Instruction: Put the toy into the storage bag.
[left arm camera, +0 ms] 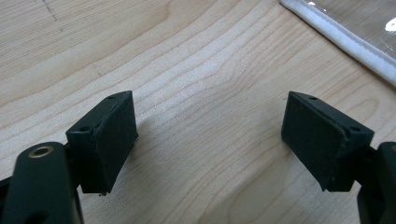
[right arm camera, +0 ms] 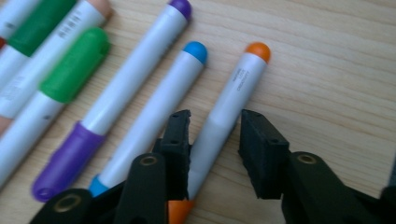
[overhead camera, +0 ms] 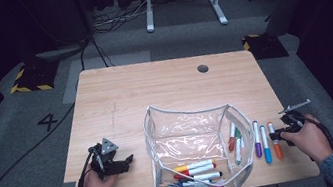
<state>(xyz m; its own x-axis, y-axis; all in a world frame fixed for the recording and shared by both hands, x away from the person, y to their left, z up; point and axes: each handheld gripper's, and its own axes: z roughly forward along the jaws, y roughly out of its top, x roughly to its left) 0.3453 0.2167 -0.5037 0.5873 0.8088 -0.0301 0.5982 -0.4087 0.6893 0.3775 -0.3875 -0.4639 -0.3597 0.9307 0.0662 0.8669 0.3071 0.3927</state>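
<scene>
A clear plastic pouch (overhead camera: 185, 111) with a white rim stands open in the middle of the table. Several markers (overhead camera: 195, 172) lie in its near end. Right of it lie a purple marker (overhead camera: 257, 140), a blue marker (overhead camera: 266, 144) and an orange marker (overhead camera: 275, 141) side by side. My right gripper (right arm camera: 217, 123) is open and straddles the orange marker (right arm camera: 238, 79); its left jaw touches the barrel and its right jaw stands a little off. My left gripper (left arm camera: 210, 126) is open over bare wood, left of the pouch's white edge (left arm camera: 345, 42).
Two green-capped markers (right arm camera: 70, 70) lie left of the purple marker (right arm camera: 135, 70), by the pouch's right wall. A round cable hole (overhead camera: 202, 68) is at the table's far side. The table's near edge runs close behind both hands.
</scene>
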